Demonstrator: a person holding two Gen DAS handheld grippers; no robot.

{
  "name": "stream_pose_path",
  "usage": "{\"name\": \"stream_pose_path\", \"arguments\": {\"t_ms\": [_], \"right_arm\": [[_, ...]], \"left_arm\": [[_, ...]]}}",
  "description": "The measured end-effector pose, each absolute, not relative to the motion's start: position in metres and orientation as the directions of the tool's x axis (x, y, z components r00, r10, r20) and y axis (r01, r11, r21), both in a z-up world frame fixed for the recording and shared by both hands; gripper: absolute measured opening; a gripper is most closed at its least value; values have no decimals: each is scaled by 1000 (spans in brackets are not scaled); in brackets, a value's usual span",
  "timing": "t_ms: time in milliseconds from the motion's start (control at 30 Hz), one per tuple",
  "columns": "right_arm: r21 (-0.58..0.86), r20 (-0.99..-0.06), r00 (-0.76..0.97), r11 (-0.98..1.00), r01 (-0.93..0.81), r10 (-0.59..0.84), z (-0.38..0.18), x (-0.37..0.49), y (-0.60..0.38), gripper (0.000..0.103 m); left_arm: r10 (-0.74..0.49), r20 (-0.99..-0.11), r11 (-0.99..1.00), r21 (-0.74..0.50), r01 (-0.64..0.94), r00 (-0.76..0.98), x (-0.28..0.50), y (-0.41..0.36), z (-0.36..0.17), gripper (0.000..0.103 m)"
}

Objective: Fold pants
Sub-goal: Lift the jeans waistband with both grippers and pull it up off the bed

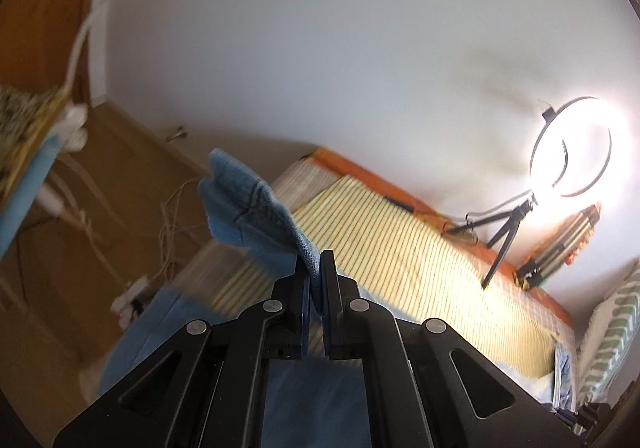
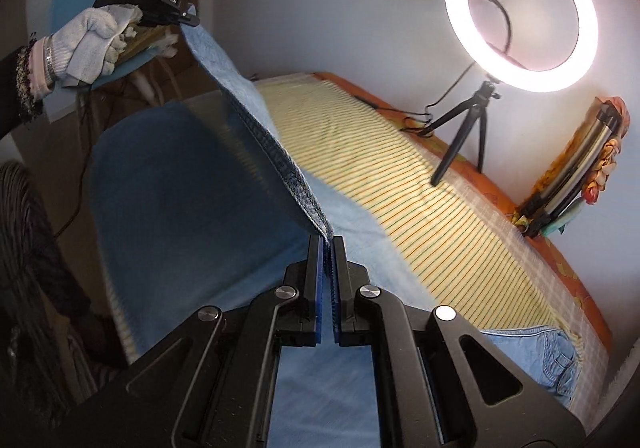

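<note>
Here, I hold the pants aloft above the striped bed. My left gripper and right gripper are both clamped tight on the hem, which stretches taut between them, its long axis rising away toward the left.

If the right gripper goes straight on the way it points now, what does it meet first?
The right gripper, shut on the blue denim pants, points down toward the yellow striped bed cover. Past the held hem, it would probably meet that cover first; depth is uncertain.
</note>
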State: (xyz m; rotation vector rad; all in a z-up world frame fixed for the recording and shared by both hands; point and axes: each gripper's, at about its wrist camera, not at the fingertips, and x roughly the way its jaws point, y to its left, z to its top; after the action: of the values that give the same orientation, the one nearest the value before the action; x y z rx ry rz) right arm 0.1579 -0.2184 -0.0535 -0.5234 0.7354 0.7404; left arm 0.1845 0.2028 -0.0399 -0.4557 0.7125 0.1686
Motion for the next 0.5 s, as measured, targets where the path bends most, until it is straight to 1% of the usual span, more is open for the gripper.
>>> {"name": "stream_pose_path", "arguments": {"t_ms": [133,300,400,500], "right_arm": [[-188,-783,481,588,-787,394,-71,114,-218,4],[-177,-833,423,553,-814,356,-98,78,-218,4],[-172,-867,383,530,-831,318,-120,62,-215,4],[-160,-891,350,523,-837,289,-135,56,-213,4]], "left_arm": [[-15,-663,872,-375,-314,749,126,211,-65,3],[-29,-681,850,-402,-341,732,70,215,-113,3],[-65,-685,810,-460,-363,726,58,219,-137,3],[-80,-680,788,-490,-371,728,56,217,-151,3]]}}
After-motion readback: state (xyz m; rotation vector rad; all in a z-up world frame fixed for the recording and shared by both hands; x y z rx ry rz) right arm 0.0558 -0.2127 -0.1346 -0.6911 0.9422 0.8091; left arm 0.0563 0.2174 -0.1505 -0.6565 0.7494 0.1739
